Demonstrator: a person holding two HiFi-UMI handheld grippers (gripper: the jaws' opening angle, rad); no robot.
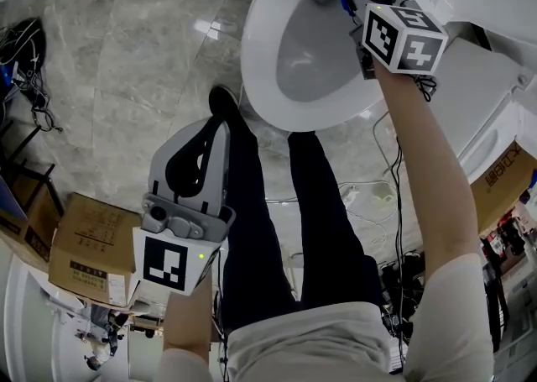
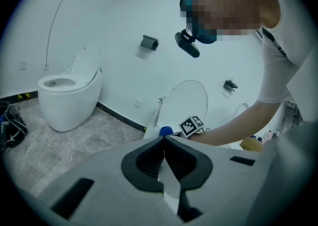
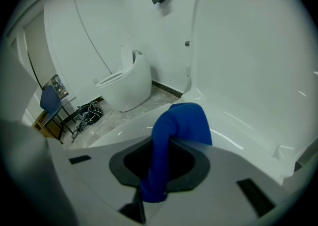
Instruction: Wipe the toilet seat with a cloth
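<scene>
Pinching a blue cloth (image 3: 181,120) between its jaws, the right gripper (image 3: 166,143) is set against the white toilet seat (image 1: 260,61). The bunched fabric bulges out past the tips and a tail trails back between the jaws. The raised lid (image 3: 248,71) is seen just beyond the tips and to their right. The wiping step is judged to be under way at the rear of the rim. It would be done best if the cloth were pressed flat, so that fabric rather than the hard jaw tips meets the seat. The stroke should be carried round the ring in overlapping passes, with a firm pinch so that the tail is not dragged free. The left gripper (image 1: 210,133) is held low and well apart from the seat, its jaws pressed together with nothing between them. A second toilet (image 2: 69,96) is seen far ahead of those jaws. No brand can be read on either toilet. Red print on a cardboard box (image 1: 503,175) and a label on another box (image 1: 84,246) are too small to be made out, and the marker cube (image 1: 401,36) carries only square patterns.
</scene>
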